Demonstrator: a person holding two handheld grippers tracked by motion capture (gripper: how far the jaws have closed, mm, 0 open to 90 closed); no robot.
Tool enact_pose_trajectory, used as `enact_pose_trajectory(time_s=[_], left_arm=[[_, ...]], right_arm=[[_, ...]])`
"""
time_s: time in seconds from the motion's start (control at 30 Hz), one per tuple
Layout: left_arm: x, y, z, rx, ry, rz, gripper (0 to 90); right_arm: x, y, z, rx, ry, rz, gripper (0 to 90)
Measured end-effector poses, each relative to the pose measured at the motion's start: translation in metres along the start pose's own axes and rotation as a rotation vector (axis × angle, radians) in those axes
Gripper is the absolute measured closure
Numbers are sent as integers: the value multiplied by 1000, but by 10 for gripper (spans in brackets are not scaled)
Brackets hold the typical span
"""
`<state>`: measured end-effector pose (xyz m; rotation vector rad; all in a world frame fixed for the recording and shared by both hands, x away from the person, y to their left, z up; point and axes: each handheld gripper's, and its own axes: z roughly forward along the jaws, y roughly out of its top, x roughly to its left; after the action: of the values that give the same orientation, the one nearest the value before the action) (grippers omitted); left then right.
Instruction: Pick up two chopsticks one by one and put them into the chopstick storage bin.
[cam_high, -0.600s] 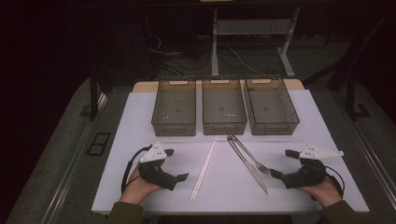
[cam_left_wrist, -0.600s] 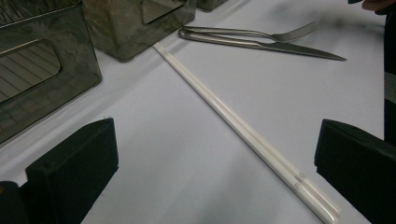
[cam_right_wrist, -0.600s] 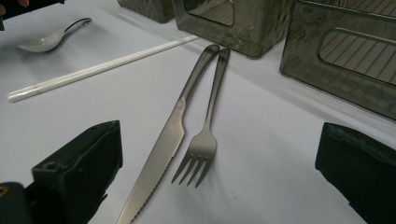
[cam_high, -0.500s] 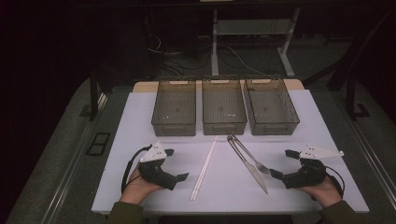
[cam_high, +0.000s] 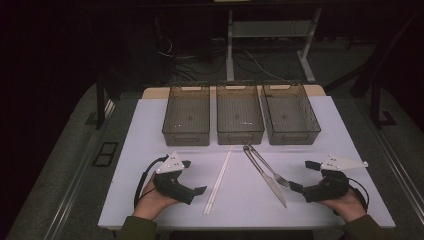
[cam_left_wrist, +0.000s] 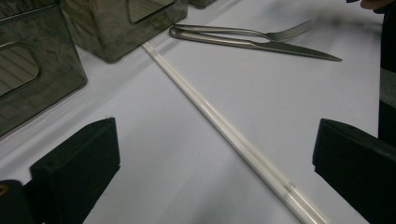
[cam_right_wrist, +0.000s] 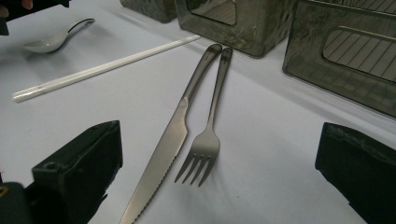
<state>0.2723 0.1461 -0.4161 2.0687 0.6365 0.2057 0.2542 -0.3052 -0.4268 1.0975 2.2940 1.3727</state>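
Premises read as a laboratory or test room, not a home or kitchen. A white table (cam_high: 150, 130) stands on grey carpet in a darkened room. Loose cables (cam_high: 210, 55) run across the floor behind it, beside the white metal legs of a frame (cam_high: 230, 45). Three identical smoked plastic bins (cam_high: 240, 112) sit in a neat row, with cutlery (cam_high: 265, 172) laid out squarely before them, as for a staged trial.

White table (cam_high: 150, 130): bins (cam_high: 239, 114), chopsticks (cam_high: 218, 180) (paired), knife (cam_high: 265, 176), fork (cam_high: 267, 165).
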Motion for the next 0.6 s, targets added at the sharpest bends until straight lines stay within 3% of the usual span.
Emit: enact_pose_trajectory(time_s=[0.17,0.27,0.37,0.4,0.43,0.6], left_arm=[[-5,4,3,-3,-8,2,132],[-8,5,6,3,-24,10,159],[-12,6,8,11,-35,15,273],[-13,7,9,11,-44,12,273],[-13,7,9,11,-52,11,351],[-16,8,14,37,-61,5,479]], right_arm=[[0,0,0,-1,4,3,10],[0,0,0,2,5,3,10],[0,0,0,0,5,2,10],[0,0,0,0,5,2,10],[0,0,0,1,5,3,10],[0,0,-1,2,8,3,10]])
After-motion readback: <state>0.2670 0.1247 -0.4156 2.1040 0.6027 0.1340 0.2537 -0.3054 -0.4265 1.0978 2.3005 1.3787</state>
